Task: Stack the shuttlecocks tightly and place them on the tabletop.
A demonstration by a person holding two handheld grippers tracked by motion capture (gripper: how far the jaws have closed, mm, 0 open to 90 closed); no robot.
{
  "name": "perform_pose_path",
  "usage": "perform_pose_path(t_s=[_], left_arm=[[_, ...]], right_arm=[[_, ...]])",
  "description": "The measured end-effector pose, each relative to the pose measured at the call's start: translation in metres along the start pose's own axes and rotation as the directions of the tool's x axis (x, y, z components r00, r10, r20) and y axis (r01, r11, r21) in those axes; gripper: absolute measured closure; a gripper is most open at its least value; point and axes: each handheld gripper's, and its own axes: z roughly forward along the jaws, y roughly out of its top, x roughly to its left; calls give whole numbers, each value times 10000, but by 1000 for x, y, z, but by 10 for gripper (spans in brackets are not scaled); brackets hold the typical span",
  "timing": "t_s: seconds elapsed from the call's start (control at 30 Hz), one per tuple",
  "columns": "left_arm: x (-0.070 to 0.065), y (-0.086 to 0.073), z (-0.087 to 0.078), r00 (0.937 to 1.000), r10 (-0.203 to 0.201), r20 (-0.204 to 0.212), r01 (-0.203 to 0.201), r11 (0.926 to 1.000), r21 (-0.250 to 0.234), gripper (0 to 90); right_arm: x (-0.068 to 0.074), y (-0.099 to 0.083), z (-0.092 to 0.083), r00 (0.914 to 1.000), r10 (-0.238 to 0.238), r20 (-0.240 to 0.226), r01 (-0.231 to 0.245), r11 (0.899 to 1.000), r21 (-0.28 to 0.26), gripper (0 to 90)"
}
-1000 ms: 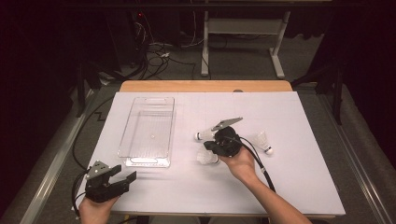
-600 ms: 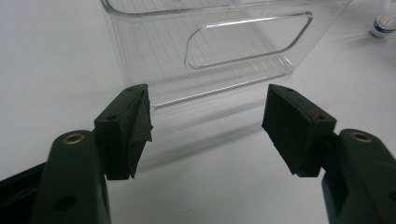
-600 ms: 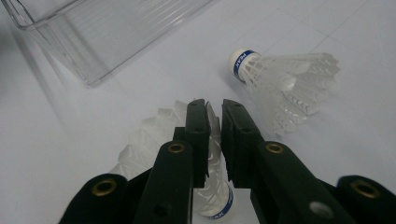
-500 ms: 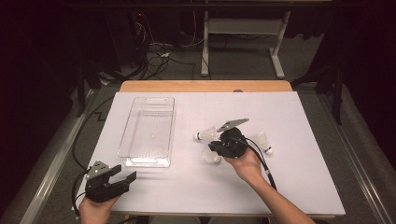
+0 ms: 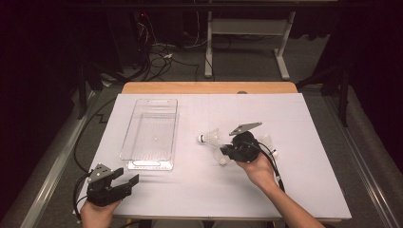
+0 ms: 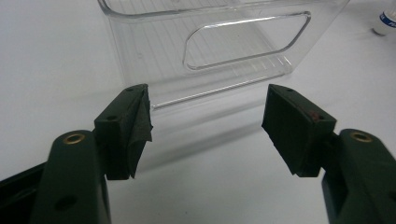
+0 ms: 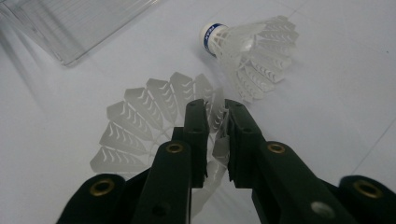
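The right gripper pinches the feather skirt of a shuttlecock near the middle of the table, just right of the clear bin. Against the high views taken before, we see that this hand has slid a little toward the table's right edge, and its jaws have just been opening slightly, yet the skirt's rim remains caught between the pads. We judge this as a grip being settled rather than released, so the lift toward the bin seems close but not begun.

The held shuttlecock's skirt fans wide toward the bin, its mouth facing us in the right gripper view; we take its long axis to run near the gripper's line of sight, cork end hidden behind the skirt. A second shuttlecock lies on its side just beyond, axis level, its cork pointing toward the bin. A third lies right of the hand.

The left gripper rests at the near left corner, jaws spread and empty, facing the bin's near wall
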Motion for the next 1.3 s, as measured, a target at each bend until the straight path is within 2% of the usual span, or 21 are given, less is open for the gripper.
perform_pose_path(t_s=[0.8,1.3], left_arm=[[0,0,0,10000,-16,-29,16,10000,8,332],[1,0,0,10000,-21,-21,21,10000,29,332]], right_arm=[[-15,-17,-6,9993,288,259,-294,9994,207,810],[-20,-23,-10,9981,417,445,-432,9985,332,706]])
